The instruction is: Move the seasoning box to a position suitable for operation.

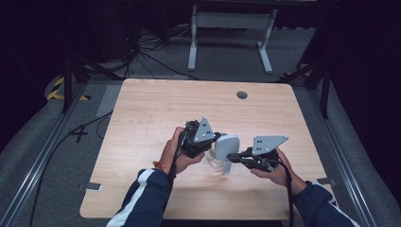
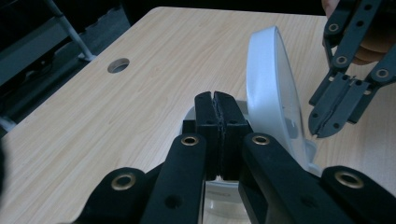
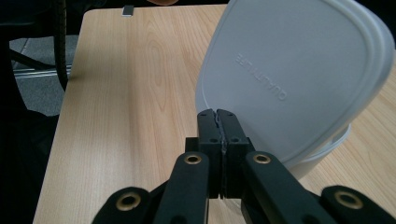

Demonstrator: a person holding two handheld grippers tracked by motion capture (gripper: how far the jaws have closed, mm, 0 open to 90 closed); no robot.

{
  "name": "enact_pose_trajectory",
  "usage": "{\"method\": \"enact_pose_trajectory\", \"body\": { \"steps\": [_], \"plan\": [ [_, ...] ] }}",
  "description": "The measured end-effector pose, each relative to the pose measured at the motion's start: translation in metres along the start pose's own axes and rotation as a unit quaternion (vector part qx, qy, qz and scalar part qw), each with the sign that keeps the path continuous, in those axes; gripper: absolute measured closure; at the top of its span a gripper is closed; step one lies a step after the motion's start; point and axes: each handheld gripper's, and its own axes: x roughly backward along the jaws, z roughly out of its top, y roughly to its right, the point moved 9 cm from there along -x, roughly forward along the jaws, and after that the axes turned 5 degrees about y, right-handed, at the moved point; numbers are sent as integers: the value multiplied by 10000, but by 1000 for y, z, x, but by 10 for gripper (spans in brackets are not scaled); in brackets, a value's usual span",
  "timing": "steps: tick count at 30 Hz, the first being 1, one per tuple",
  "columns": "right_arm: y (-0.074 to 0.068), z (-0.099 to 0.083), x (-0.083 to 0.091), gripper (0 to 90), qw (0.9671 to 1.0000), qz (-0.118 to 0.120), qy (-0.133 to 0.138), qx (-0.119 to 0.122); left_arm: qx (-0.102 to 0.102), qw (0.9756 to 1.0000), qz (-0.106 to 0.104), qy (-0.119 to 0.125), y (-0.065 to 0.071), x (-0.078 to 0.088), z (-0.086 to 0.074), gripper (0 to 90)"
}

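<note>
White lid [image 3: 299, 79], embossed with mirrored "QUALITY LIFE", tilted up over the clear container [image 1: 218, 163] at mid-worktop [image 1: 151, 113]. Left claw [image 2: 222, 122] pinches the container rim; right claw [image 3: 218, 135] pinches the lid edge.

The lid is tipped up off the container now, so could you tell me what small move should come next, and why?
Probably lift the lid clear with the right claw. It stands tilted, its low edge at the container's rim, while the left claw, jaws together, seems to pin that rim.
</note>
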Motion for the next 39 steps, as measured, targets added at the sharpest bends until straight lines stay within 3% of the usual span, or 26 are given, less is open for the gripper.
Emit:
{"method": "enact_pose_trajectory", "body": {
  "steps": [10, 25, 30, 35, 36, 39],
  "plan": [
    [0, -4, 7, 899, 9999, -102, -32, -3, -107, 9999, -130, 0, 9, 2, 3, 882],
    [2, -13, 24, 899, 9993, -334, -65, -124, -99, 9999, -81, -71, -3, 9, -10, 882],
    [2, -14, 28, 899, 9991, -385, -87, -142, -3, 9998, 87, -153, -15, 19, -23, 878],
    [4, -15, 34, 899, 9988, -454, -121, -117, 107, 9981, 396, -462, -33, 37, -54, 872],
    [4, -15, 34, 899, 9988, -454, -121, -117, 107, 9981, 396, -462, -33, 37, -54, 871],
    [6, -16, 37, 899, 9986, -499, -158, -103, 245, 9961, 578, -624, -42, 49, -76, 871]
  ]
}}
